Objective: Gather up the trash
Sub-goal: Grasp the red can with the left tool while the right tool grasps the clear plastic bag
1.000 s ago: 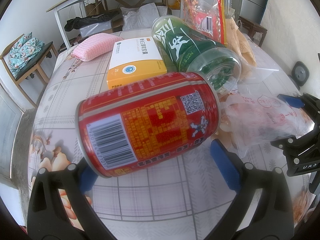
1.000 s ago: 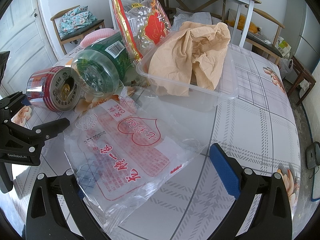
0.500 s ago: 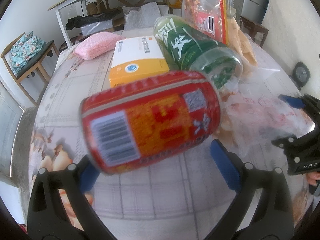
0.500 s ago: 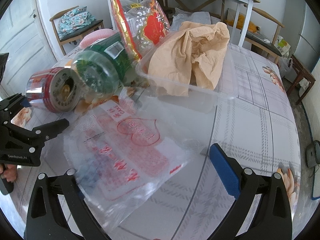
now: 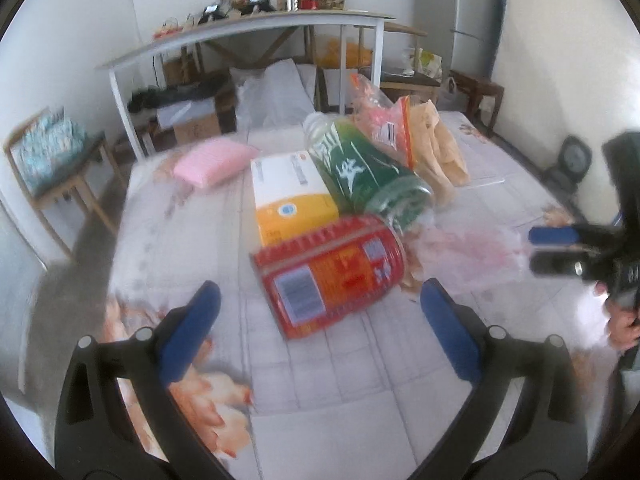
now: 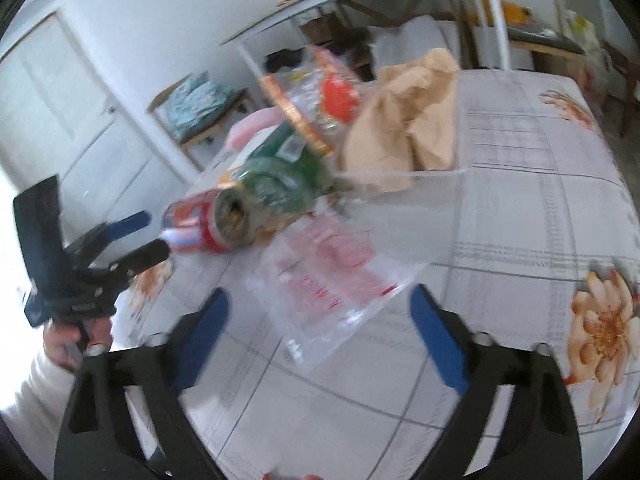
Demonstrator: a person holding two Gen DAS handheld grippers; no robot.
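On the table (image 5: 340,420) a can (image 5: 330,274) lies on its side, nearest. Just behind it a box (image 5: 290,196) is set at left and a bottle (image 5: 368,176) at right. A plastic bag (image 6: 332,276) lies flat right of the can. Crumpled paper (image 6: 408,120) sits farther right, a cushion (image 5: 210,164) far left.

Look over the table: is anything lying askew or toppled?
Yes. The red metal drink can and the green plastic bottle both lie on their sides rather than upright, beside a yellow and white cardboard box.
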